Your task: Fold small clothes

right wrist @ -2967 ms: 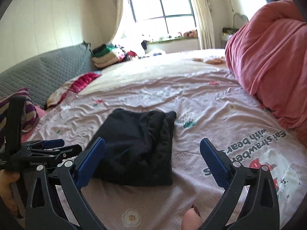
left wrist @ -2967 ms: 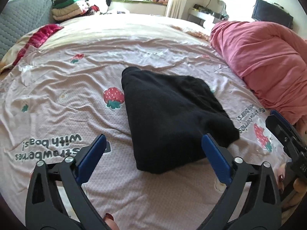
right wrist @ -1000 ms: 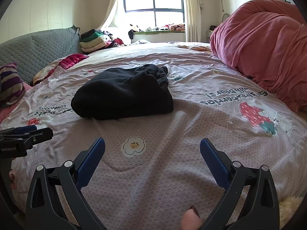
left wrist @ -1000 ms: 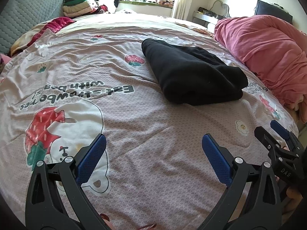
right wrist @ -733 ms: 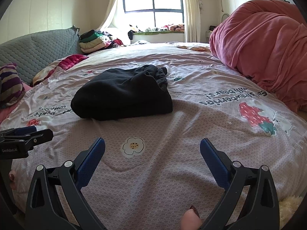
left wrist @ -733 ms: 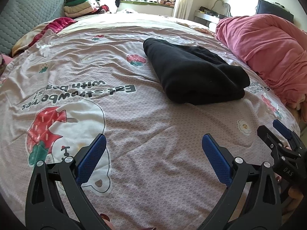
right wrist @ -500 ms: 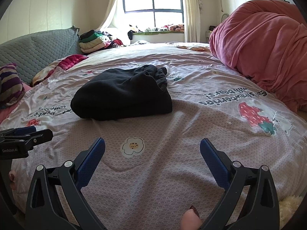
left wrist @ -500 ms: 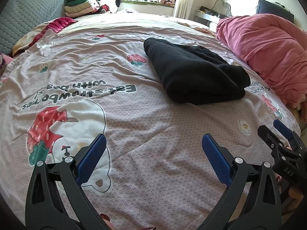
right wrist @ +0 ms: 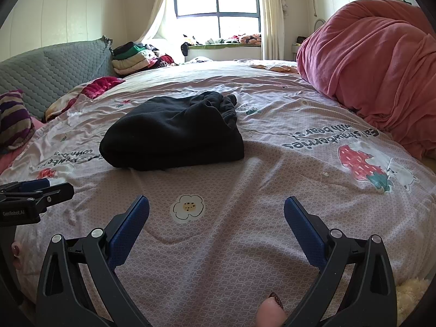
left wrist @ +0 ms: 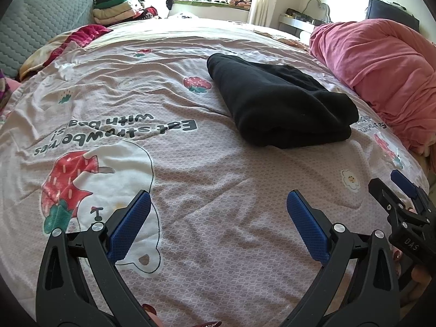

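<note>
Right wrist view alone shows the folded black fleece garment's (right wrist: 174, 133) bunched hem — both tools, left tool (left wrist: 218, 227) and right tool (right wrist: 216, 227), gape empty over the bare pink strawberry-print bedsheet (right wrist: 245, 245).

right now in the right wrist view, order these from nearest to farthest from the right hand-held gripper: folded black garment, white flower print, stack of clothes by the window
1. White flower print on the sheet, just ahead of the right hand-held gripper, slightly left.
2. Folded black garment, mid-bed, ahead and left.
3. Stack of clothes, far left, near the window.
</note>
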